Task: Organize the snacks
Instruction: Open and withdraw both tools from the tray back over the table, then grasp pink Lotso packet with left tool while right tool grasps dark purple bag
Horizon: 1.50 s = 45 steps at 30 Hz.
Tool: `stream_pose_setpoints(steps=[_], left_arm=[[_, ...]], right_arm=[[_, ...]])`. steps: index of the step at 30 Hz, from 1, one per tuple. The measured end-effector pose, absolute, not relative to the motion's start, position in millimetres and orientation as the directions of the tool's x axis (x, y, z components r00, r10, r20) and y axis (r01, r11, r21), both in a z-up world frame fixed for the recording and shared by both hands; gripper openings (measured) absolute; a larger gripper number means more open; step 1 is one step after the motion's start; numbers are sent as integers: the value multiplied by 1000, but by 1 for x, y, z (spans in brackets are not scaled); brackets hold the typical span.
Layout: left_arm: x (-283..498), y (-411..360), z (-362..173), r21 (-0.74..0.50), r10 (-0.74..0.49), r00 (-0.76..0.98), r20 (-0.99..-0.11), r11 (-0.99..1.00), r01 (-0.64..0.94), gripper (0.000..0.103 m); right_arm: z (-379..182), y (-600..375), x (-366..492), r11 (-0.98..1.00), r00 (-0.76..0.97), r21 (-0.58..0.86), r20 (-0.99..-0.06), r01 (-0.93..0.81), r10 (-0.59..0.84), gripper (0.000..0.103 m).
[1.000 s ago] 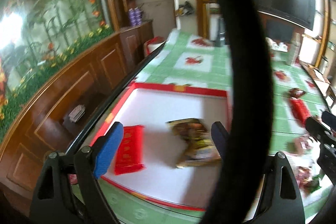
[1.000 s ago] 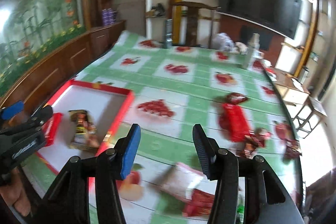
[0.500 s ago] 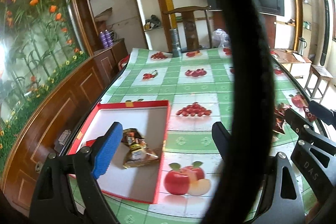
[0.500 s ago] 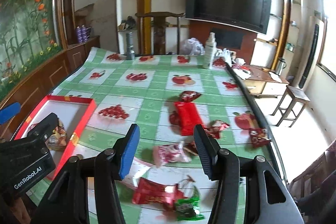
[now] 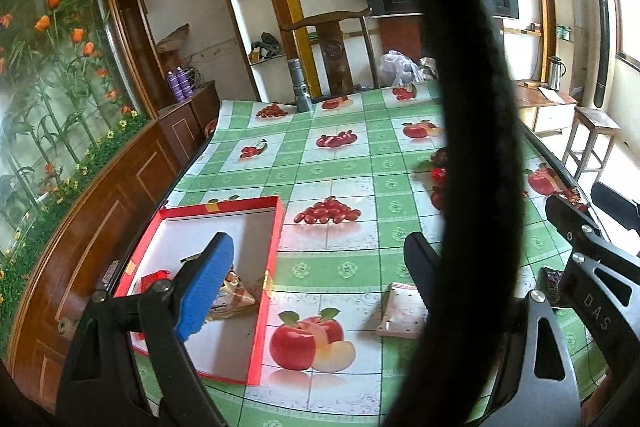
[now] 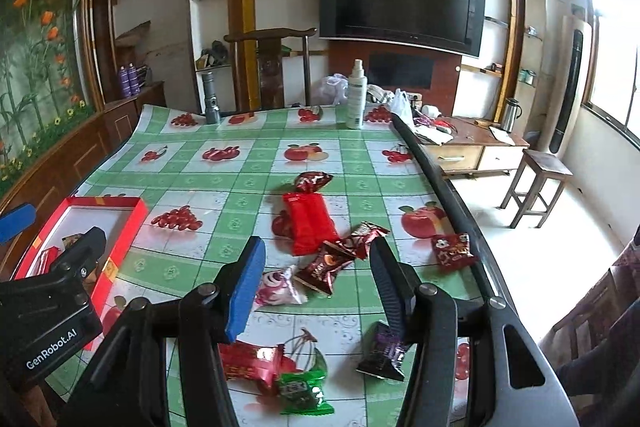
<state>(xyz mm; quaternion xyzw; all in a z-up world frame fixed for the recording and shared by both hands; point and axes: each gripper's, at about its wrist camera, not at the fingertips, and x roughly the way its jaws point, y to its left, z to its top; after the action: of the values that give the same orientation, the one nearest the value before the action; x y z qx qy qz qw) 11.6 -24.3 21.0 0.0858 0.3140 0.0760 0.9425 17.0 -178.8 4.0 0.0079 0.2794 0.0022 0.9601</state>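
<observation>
Both tongs spread, empty: right tongs [image 6: 316, 291] above dark-red snack packet [image 6: 326, 267]; left tongs [image 5: 320, 279] beside red box [image 5: 268, 275]. Straddle packet, pinch mid-wrapper, avoid pink neighbour [image 6: 278, 285].

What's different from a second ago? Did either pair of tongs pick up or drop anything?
Both tongs swung away from the red box toward the loose snacks on the tablecloth. The left tongs now hang over the box's right edge, the right tongs above the dark red packet. Both are open and empty; nothing was picked up or dropped. The box's snacks look unmoved.
</observation>
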Motion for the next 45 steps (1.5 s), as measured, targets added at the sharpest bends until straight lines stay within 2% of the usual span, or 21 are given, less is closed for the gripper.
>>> stream_pose_setpoints(steps=[45], left_arm=[[13,-17,17,201,204,793,-574,974,-105,87]], right_arm=[[5,-172,15,1000,839,-3,-544,-19,14,57]])
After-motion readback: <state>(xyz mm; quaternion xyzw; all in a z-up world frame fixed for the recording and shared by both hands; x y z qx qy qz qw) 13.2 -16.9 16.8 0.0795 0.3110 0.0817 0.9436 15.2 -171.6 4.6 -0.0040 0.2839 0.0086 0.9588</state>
